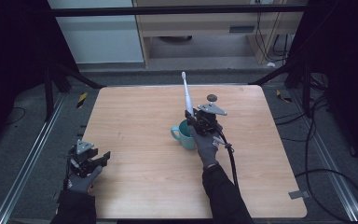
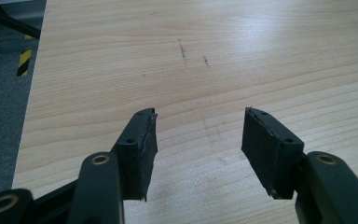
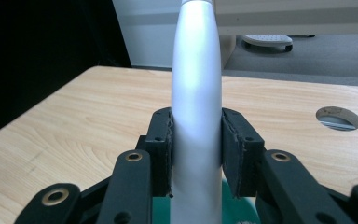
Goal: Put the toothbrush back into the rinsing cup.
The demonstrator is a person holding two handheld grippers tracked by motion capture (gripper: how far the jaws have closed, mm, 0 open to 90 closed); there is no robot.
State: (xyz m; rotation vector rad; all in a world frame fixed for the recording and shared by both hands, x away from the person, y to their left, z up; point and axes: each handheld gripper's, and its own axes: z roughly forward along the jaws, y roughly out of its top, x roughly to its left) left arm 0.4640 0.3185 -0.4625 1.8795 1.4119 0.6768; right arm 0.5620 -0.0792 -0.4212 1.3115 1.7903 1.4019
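A white electric toothbrush stands nearly upright, head up, its lower end over a teal mug near the middle of the table. My right gripper is shut on the toothbrush's handle just above the mug. In the right gripper view the silver-white handle is clamped between both pads, with the mug's teal rim showing below. My left gripper rests at the table's left front edge, open. In the left gripper view my left gripper has bare wood between its jaws.
The wooden table has a round cable hole at the back, behind the right gripper. That hole sits at the right in the right gripper view. Dark frame bars and cables surround the table; a cabinet stands beyond it.
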